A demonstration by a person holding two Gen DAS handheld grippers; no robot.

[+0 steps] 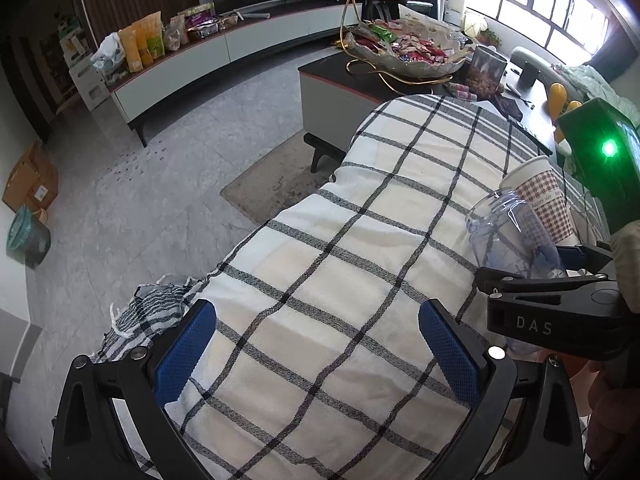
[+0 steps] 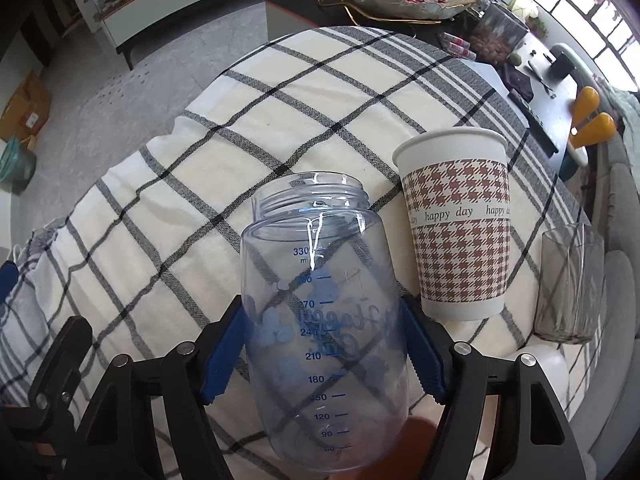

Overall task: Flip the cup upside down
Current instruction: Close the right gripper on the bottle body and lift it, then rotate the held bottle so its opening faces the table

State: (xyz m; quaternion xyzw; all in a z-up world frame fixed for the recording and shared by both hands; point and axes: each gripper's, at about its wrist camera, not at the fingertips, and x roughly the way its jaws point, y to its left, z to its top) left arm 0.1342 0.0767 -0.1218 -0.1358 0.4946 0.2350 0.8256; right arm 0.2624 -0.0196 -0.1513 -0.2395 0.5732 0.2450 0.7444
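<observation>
Bare plaid cloth (image 2: 280, 128) from 9 to 12 o'clock, paper cup (image 2: 456, 232) at 2 o'clock beside clear measuring cup (image 2: 320, 320), mouth up, clamped by right gripper (image 2: 324, 360), left gripper (image 1: 316, 360) spread apart, holding nothing

Paper cup (image 2: 456, 236) just beside bottle (image 2: 324, 320)

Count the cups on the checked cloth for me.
3: the clear measuring cup in the right gripper, the houndstooth paper cup right of it, the grey glass farther right.
</observation>
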